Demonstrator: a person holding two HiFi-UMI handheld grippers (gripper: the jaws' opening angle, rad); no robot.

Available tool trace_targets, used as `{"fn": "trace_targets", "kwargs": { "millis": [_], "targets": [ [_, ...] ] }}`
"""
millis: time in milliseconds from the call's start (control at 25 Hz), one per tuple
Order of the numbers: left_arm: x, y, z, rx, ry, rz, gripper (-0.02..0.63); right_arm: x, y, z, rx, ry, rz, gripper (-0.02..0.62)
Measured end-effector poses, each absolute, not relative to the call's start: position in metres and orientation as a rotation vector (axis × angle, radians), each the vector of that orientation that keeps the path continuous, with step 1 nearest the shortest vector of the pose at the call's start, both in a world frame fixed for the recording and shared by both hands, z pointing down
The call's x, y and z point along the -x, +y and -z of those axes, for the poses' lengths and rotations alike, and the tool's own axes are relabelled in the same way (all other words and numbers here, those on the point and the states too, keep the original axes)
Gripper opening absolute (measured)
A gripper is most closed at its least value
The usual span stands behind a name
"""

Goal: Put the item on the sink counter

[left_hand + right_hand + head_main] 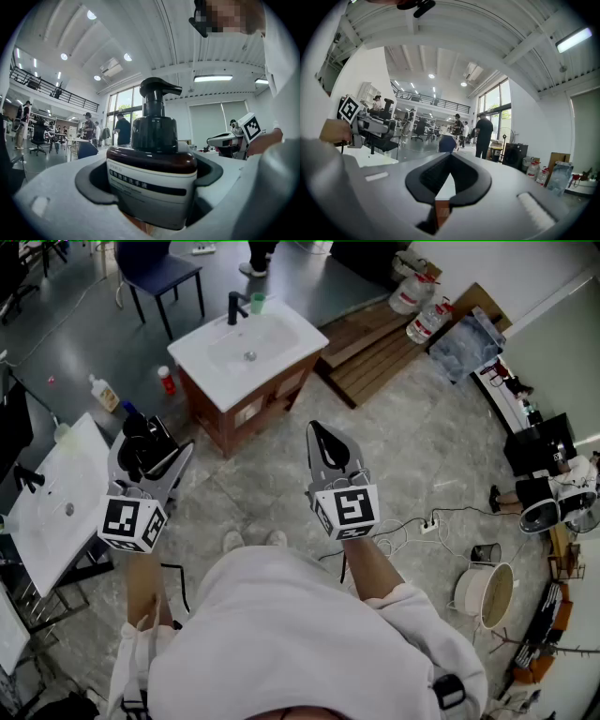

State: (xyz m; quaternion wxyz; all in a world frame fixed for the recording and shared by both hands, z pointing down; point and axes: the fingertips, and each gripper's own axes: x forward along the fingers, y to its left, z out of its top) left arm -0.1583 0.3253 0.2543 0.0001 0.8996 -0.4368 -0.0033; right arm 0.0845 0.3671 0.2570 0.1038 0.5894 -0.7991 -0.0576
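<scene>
Holding dark pump bottle [152, 176] in L gripper [150, 444], jaws wide; R gripper [324, 435] pinched together, empty

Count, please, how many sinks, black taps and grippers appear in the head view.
Sinks: 2, the sink on the wooden cabinet and the sink at the left.
Black taps: 2, the cabinet sink's tap and the left sink's tap.
Grippers: 2, the left gripper shut on a pump bottle, the right gripper shut.
Total: 6.
</scene>
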Motion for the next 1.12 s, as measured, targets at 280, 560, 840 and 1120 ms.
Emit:
{"fn": "trace_targets", "kwargs": {
  "millis": [280,560,840,1120],
  "targets": [
    [0.160,0.326,-0.255,-2.830,-1.365,0.004,0.463,-0.081,0.367,-0.257,-1.741,-2.359,0.164,0.002],
    [0.157,0.316,-0.255,-2.837,-1.348,0.004,0.463,-0.080,0.359,-0.257,-1.759,-2.393,0.128,0.003],
    [0.161,0.290,-0.255,-2.872,-1.308,0.014,0.463,-0.066,0.340,-0.264,-1.778,-2.379,0.130,0.003],
    [0.159,0.254,-0.257,-2.876,-1.270,0.016,0.463,-0.061,0.316,-0.264,-1.802,-2.359,0.130,0.003]
  ]
}}
